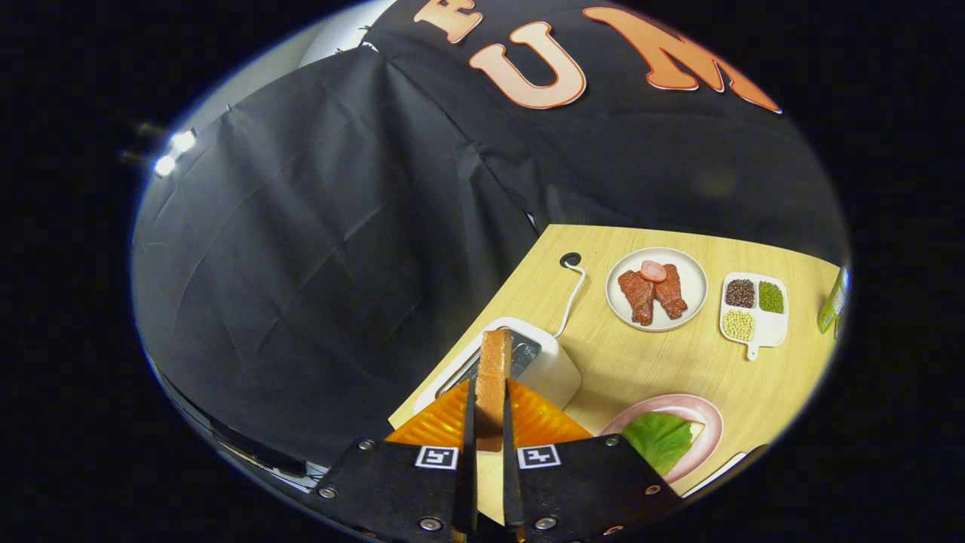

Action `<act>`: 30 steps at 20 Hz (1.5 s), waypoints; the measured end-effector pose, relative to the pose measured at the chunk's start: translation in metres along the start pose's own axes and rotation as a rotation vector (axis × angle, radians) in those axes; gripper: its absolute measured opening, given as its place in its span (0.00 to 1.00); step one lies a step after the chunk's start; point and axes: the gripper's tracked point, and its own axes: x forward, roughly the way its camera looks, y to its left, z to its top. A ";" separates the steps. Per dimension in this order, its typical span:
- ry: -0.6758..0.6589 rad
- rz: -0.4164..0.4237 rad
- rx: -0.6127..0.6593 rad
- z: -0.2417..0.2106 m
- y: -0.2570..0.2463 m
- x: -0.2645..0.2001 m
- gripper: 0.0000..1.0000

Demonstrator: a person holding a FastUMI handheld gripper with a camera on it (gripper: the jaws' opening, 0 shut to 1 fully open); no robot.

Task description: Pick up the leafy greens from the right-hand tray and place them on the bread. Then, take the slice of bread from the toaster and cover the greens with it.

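Note:
My gripper [490, 411] is shut on a slice of bread [494, 377], held edge-on and upright between the two fingers. It is lifted above the white toaster [554, 369], which stands just beyond the fingers on the wooden table [648, 362]. To the right of the fingers lies a pink plate [705, 422] with a green leaf [660, 440] spread over a pale slice of bread whose corner shows at the leaf's right edge [697, 430].
Beyond the toaster a white plate [690, 298] carries pieces of meat and a sausage slice. A white divided dish [765, 332] of beans and seeds sits to its right, then a green bottle [831, 302]. The toaster's white cord [571, 298] runs to a table hole.

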 end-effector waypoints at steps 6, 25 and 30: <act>-0.019 -0.006 0.040 -0.015 -0.030 -0.017 0.14; -0.036 -0.047 0.142 -0.081 -0.104 -0.048 0.14; -0.041 -0.037 0.191 -0.099 -0.122 -0.049 0.14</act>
